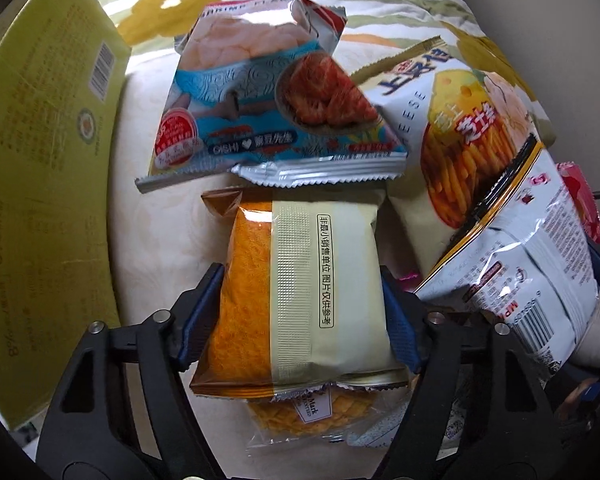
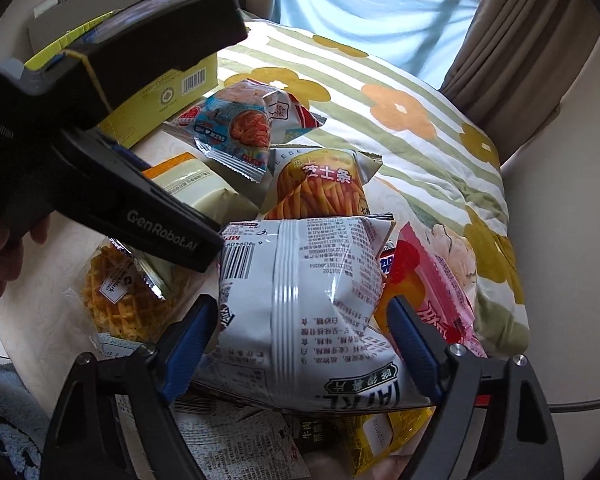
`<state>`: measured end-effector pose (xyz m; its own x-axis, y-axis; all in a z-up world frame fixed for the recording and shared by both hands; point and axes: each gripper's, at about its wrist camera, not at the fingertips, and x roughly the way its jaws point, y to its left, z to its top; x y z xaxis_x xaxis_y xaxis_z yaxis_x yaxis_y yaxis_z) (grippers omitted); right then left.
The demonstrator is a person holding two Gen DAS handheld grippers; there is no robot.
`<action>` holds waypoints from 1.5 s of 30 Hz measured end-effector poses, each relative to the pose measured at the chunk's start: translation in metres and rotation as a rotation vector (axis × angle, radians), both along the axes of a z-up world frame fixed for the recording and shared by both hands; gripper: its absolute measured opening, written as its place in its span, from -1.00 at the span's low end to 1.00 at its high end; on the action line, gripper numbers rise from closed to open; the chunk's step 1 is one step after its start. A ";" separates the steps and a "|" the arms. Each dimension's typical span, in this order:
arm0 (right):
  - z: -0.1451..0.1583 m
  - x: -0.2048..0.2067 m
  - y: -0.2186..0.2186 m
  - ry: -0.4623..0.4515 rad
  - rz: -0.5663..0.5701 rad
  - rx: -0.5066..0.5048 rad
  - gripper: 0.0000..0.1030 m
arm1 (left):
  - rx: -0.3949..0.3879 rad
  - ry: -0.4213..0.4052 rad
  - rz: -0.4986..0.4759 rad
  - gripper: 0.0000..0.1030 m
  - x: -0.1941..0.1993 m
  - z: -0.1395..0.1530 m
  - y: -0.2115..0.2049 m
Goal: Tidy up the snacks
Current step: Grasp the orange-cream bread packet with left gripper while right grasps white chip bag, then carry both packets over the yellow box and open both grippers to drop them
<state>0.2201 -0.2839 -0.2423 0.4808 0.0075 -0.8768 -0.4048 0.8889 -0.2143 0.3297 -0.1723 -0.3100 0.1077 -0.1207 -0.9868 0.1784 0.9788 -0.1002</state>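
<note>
Pick step: my left gripper point(image 1: 300, 300) clamps the orange pack point(image 1: 300, 292); right gripper point(image 2: 300, 344) pads straddle the silver bag point(image 2: 300, 312), contact unclear. Next: lift both w/o dragging neighbours.

A home bedroom: flowered quilt point(image 2: 400, 120), window curtains point(image 2: 512, 52), snack packets point(image 2: 300, 300) heaped on top.

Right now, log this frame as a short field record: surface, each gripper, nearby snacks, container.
surface: cream table top beside a flowered cushion
left gripper: pads against the sides of the orange-and-cream packet
right gripper: jaws around the white chip bag, left pad touching
nearby snacks: blue shrimp cracker bag, cheese stick bag, waffle pack
container: yellow-green box
</note>
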 end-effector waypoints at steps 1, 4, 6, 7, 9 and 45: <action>0.000 0.000 0.000 0.000 0.001 -0.003 0.59 | 0.002 -0.008 -0.003 0.29 -0.001 0.001 0.000; -0.001 -0.002 0.001 -0.004 0.003 -0.008 0.59 | -0.002 -0.019 -0.003 0.23 -0.004 0.002 0.000; -0.002 -0.004 0.003 -0.006 0.002 -0.011 0.59 | -0.007 -0.026 -0.002 0.21 -0.006 0.005 0.001; -0.001 -0.004 0.004 -0.008 0.001 -0.012 0.58 | -0.005 -0.034 -0.002 0.21 -0.008 0.007 0.002; -0.001 -0.006 0.005 -0.014 0.000 -0.017 0.58 | 0.003 -0.053 -0.009 0.21 -0.016 0.012 0.006; 0.144 -0.017 0.075 -0.268 0.079 0.241 0.22 | -0.029 -0.537 0.240 0.21 -0.107 0.216 0.168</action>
